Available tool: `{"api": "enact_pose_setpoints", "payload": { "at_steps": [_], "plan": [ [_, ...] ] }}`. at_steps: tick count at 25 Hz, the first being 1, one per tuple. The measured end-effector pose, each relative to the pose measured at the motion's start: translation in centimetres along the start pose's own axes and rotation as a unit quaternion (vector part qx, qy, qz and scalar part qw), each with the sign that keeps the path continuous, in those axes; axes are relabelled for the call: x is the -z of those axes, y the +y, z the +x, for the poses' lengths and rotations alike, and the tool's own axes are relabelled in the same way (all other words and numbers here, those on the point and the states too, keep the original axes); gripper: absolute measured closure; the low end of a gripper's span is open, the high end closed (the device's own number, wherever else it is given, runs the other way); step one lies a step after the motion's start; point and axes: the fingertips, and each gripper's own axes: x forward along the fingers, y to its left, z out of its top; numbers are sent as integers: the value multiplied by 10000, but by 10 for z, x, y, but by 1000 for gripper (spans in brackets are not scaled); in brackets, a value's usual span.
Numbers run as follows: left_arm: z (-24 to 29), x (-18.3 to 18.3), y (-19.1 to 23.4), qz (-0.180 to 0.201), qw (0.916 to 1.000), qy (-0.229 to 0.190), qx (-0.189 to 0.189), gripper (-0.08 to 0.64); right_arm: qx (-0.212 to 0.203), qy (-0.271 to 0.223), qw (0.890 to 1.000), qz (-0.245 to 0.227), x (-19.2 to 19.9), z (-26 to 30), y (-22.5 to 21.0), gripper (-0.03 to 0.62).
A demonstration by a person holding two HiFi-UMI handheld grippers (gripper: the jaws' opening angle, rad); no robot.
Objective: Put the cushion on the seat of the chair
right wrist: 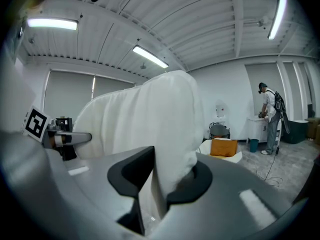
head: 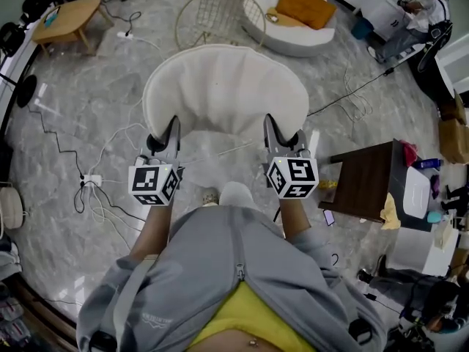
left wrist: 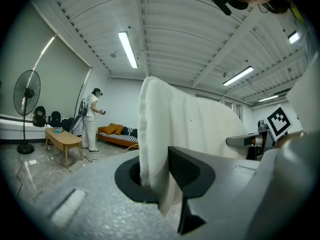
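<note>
A big round white cushion (head: 223, 90) hangs level in front of me, held by its near edge. My left gripper (head: 168, 134) is shut on the edge at the left, and my right gripper (head: 276, 134) is shut on it at the right. In the left gripper view the cushion (left wrist: 170, 129) rises between the dark jaws of the left gripper (left wrist: 157, 176). In the right gripper view the cushion (right wrist: 145, 119) is likewise pinched by the right gripper (right wrist: 167, 176). A bare gold wire chair frame (head: 212, 13) stands on the floor beyond the cushion, partly hidden by it.
A white round chair (head: 289, 39) with an orange pillow (head: 306, 4) stands at the back right. A dark side table (head: 366, 178) is at my right and a low wooden table (head: 66, 20) at the back left. Cables (head: 95, 182) lie on the marble floor. A person (head: 421, 13) sits far right.
</note>
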Motion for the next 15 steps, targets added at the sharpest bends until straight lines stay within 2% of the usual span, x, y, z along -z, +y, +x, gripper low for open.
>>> {"api": "enact_pose_setpoints", "payload": {
  "at_steps": [8, 15],
  "plan": [
    [44, 1, 18, -66, 10000, 16, -56, 495, -46, 37, 10000, 69, -2, 49, -18, 506],
    [118, -12, 53, -66, 9998, -47, -204, 497, -184, -3, 9998, 26, -22, 134, -45, 506]
  ]
}}
